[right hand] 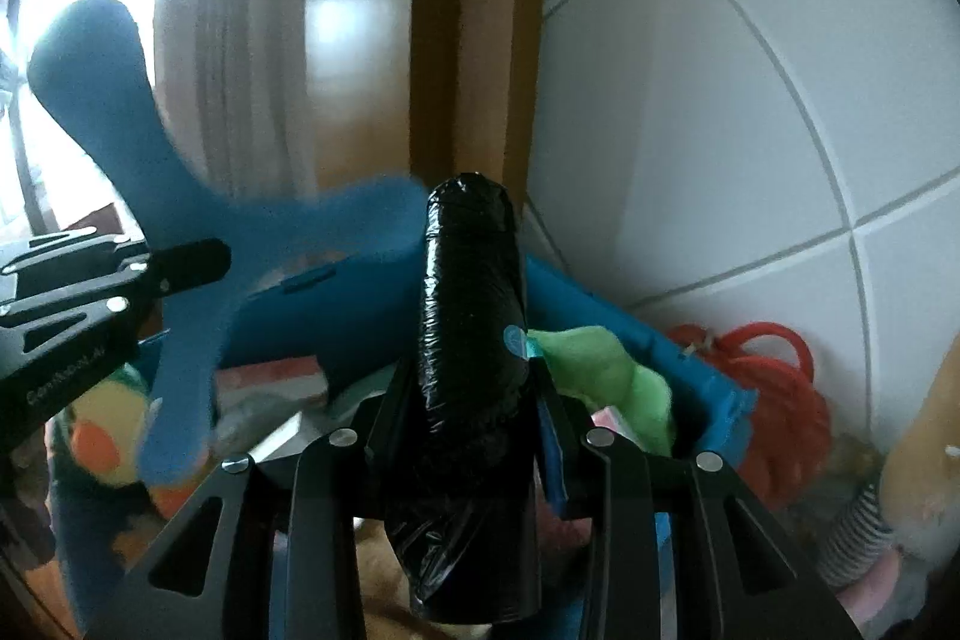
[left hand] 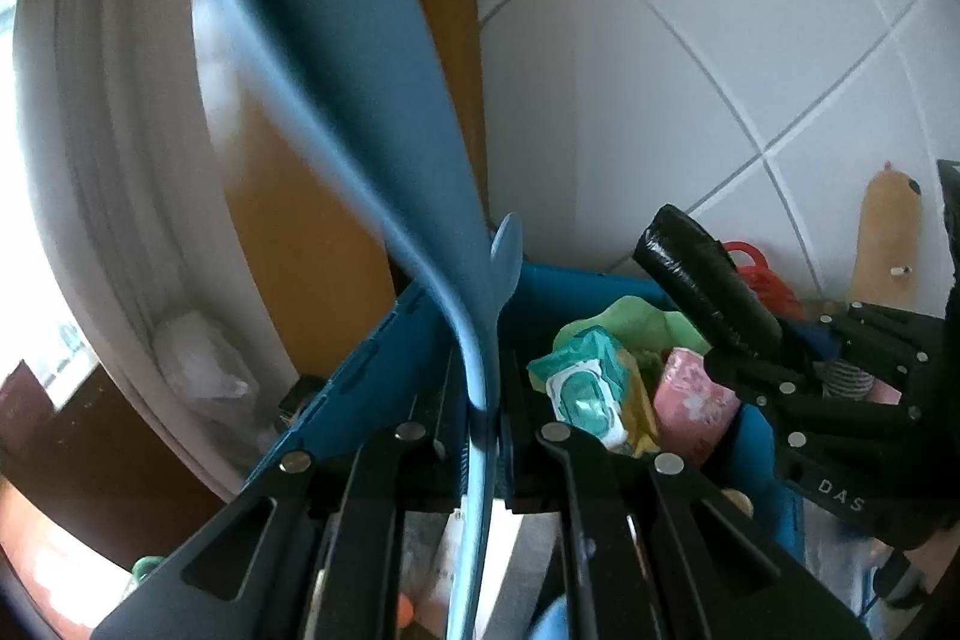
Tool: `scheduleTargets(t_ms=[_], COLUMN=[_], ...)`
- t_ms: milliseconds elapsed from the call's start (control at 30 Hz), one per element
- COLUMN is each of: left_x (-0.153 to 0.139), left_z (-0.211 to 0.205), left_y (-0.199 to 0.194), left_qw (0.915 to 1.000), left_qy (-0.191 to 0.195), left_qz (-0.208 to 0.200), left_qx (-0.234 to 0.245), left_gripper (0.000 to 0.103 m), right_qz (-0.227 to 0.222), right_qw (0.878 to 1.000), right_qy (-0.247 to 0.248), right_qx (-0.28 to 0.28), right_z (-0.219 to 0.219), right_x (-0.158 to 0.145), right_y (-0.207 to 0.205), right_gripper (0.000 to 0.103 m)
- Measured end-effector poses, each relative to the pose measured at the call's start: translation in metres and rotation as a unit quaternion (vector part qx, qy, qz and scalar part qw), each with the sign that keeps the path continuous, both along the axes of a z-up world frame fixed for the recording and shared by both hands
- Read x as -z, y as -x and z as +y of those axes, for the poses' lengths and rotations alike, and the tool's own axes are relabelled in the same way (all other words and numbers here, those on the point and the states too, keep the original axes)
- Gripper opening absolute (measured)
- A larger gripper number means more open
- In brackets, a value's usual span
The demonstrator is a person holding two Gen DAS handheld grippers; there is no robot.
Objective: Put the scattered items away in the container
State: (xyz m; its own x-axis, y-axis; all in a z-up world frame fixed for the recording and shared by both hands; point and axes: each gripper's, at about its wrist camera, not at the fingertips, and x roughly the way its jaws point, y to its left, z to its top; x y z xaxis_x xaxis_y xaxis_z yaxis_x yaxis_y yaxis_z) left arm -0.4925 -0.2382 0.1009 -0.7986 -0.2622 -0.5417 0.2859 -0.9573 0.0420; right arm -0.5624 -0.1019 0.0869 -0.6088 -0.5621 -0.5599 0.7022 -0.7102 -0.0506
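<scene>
— Blue rubbery thing, that long scoop (left hand: 336,112) — which tongs have it?

— The left gripper (left hand: 483,436); it is clamped on the thin handle, with the blade sticking up over the blue bin (left hand: 360,382).

— And the other?

— The right gripper (right hand: 474,436) is squeezed around a black roll of bags (right hand: 471,340), held above the same bin.

— What is inside?

— A green cloth (left hand: 636,319), a teal packet (left hand: 585,385) and a pink packet (left hand: 690,400). A red net (right hand: 780,388) lies beside it against the white tiles (right hand: 750,100).
</scene>
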Motion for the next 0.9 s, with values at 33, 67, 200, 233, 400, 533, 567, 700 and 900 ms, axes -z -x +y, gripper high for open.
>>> scheduleTargets(t_ms=[33, 67, 200, 233, 400, 533, 567, 700, 900], left_x=[0.004, 0.007, 0.014, 0.015, 0.009, 0.004, 0.002, -0.01, -0.01], left_z=[-0.002, -0.003, -0.007, -0.008, -0.006, 0.002, 0.007, 0.027, 0.094], left_y=[0.006, 0.008, 0.012, 0.013, 0.001, -0.025, -0.033, -0.067, -0.137], left_qw=[1.0, 1.0, 0.9998, 0.9997, 0.9997, 0.9998, 0.9999, 0.9999, 0.9985], left_qy=[-0.002, -0.004, -0.018, -0.023, -0.022, -0.017, -0.015, -0.006, -0.011], left_qz=[-0.001, 0.001, 0.004, 0.002, 0.002, 0.005, 0.006, 0.012, 0.03], left_qx=[0.0, -0.002, -0.001, 0.002, -0.005, -0.003, -0.001, 0.01, 0.045], left_gripper=[0.063, 0.081, 0.099, 0.099, 0.102, 0.102, 0.102, 0.103, 0.103], right_qz=[0.001, 0.002, 0.007, 0.006, 0.024, 0.027, 0.029, 0.037, 0.039], right_qw=[1.0, 1.0, 0.999, 0.999, 0.998, 0.997, 0.997, 0.995, 0.993], right_qy=[0.002, 0.005, 0.002, -0.001, -0.026, -0.029, -0.029, -0.02, 0.0], right_qx=[0.006, 0.012, 0.039, 0.041, 0.056, 0.067, 0.071, 0.086, 0.111], right_z=[-0.001, -0.001, 0.003, 0.004, 0.011, 0.028, 0.033, 0.07, 0.153], right_x=[0.001, 0.002, 0.006, 0.006, 0.004, -0.003, -0.006, -0.017, -0.016], right_y=[0.004, 0.007, 0.014, 0.013, -0.003, -0.023, -0.03, -0.075, -0.149], right_gripper=[0.048, 0.071, 0.096, 0.099, 0.103, 0.103, 0.103, 0.103, 0.103])
